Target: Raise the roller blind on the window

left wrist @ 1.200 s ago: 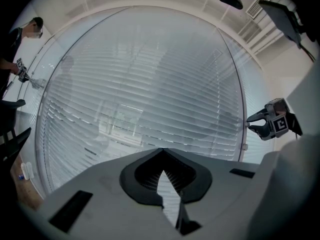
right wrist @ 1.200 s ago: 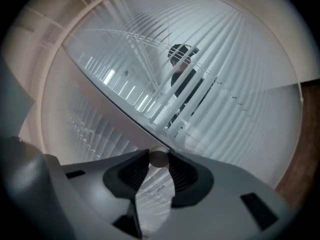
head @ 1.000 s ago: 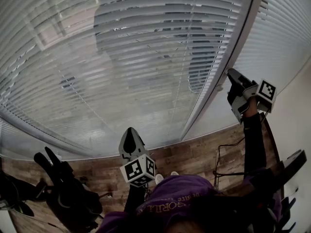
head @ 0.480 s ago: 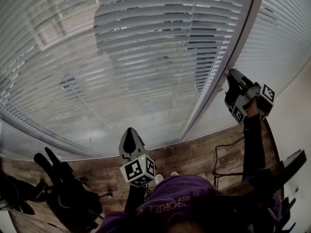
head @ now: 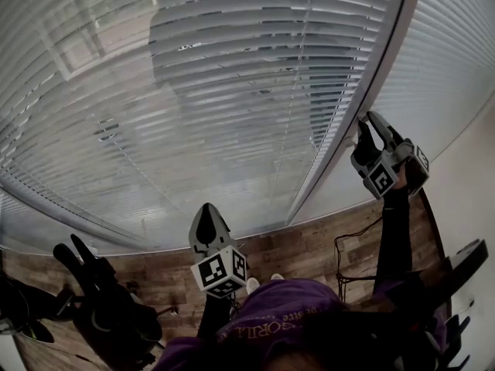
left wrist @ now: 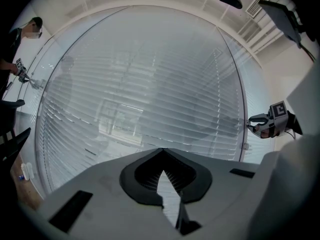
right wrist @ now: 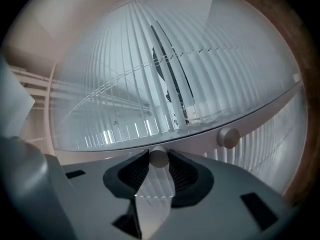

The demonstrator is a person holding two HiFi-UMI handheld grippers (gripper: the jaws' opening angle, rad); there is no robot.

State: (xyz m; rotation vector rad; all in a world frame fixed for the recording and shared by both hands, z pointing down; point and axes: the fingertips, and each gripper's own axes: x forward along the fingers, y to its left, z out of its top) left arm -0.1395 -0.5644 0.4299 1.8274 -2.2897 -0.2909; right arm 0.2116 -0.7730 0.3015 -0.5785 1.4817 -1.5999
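Observation:
A slatted blind covers the wide window, with a white frame post running down its right side. My right gripper is held up against this post. In the right gripper view its jaws are shut on a small round knob on the frame, which sits right at the tips. A second knob sits further along the frame. My left gripper hangs low in front of the blind, pointing at the slats with its tips together and nothing held. The right gripper also shows there.
A black office chair stands on the wood floor at lower left. A dark cable lies on the floor under my right arm. A plain wall closes the right side. Another person stands at the window's far left.
My right gripper has rolled about its own axis at the frame post, so its marker cube swung from the right side to underneath. The left gripper has not moved.

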